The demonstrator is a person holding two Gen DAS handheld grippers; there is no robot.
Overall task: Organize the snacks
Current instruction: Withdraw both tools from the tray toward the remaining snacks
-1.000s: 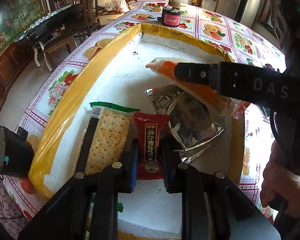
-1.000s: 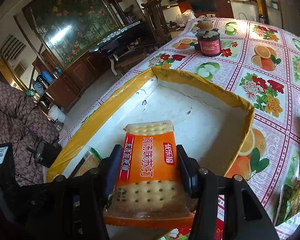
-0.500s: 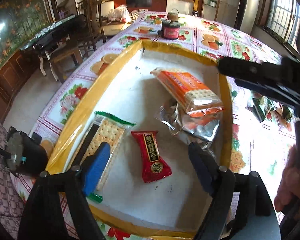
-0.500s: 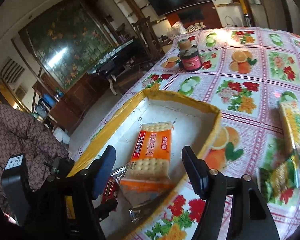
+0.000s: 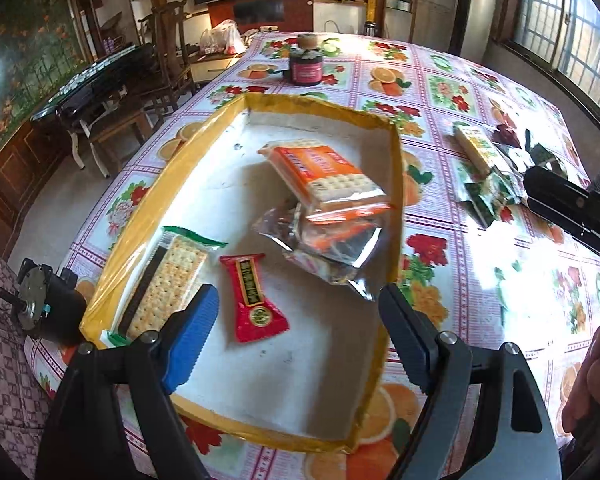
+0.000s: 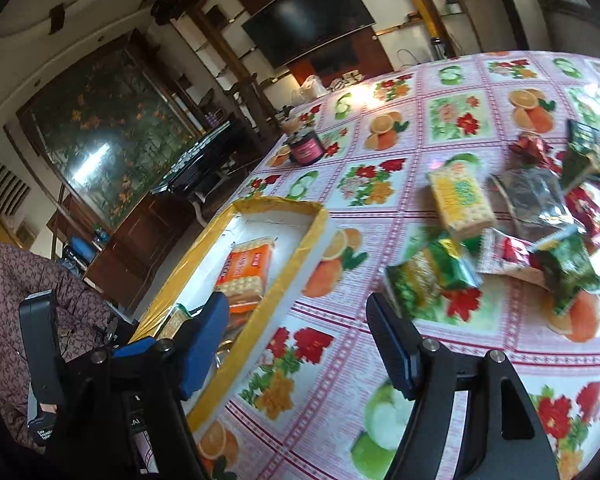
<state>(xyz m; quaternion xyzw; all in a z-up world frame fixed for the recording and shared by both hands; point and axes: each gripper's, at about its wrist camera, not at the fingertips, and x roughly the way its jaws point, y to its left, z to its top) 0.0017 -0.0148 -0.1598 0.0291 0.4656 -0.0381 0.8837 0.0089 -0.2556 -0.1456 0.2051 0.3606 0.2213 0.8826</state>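
Observation:
A yellow-rimmed white box (image 5: 396,184) holds an orange cracker pack (image 5: 324,172) lying on a silver foil packet (image 5: 328,248), a red sachet (image 5: 252,296) and a green-edged cracker pack (image 5: 168,280). My left gripper (image 5: 300,340) is open and empty above the box's near end. My right gripper (image 6: 300,344) is open and empty above the tablecloth, right of the box (image 6: 276,300). Loose snacks lie to the right: a yellow cracker pack (image 6: 460,204), a green packet (image 6: 428,276), a silver packet (image 6: 536,196) and several more.
A dark jar with a pink label (image 5: 306,68) stands at the table's far side. The floral tablecloth (image 6: 380,184) covers the table. Chairs and a dark cabinet (image 5: 100,92) stand beyond the left edge. The other gripper's black body (image 5: 572,204) shows at the right.
Both grippers let go: the red sachet and the orange cracker pack now lie in the box. Both grippers opened and pulled back; the right one swung right toward the loose snacks.

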